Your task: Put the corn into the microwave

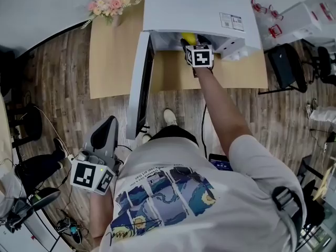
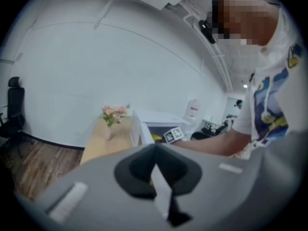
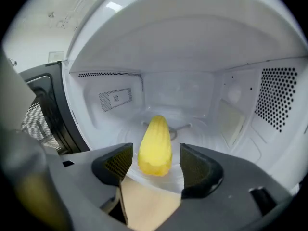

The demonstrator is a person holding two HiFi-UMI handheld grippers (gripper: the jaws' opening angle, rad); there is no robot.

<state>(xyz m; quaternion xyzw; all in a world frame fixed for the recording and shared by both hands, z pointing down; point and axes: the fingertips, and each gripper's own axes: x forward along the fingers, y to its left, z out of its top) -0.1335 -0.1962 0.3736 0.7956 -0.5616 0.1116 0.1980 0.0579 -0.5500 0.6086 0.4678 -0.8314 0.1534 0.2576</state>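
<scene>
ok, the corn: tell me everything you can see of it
The corn is a short yellow cob, tapered to a rounded tip and blunt at the near end, with faint kernel rows. It lies on the floor of the open microwave, tip pointing to the back wall. It sits between the fingers of the right gripper, which stand apart with a thin gap each side, so it looks released.

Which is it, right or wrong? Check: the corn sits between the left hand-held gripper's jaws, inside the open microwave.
Wrong gripper. The corn sits between the jaws of the right hand-held gripper, inside the open microwave, as the right gripper view shows. The left hand-held gripper has its jaws together on nothing, per the left gripper view.
</scene>
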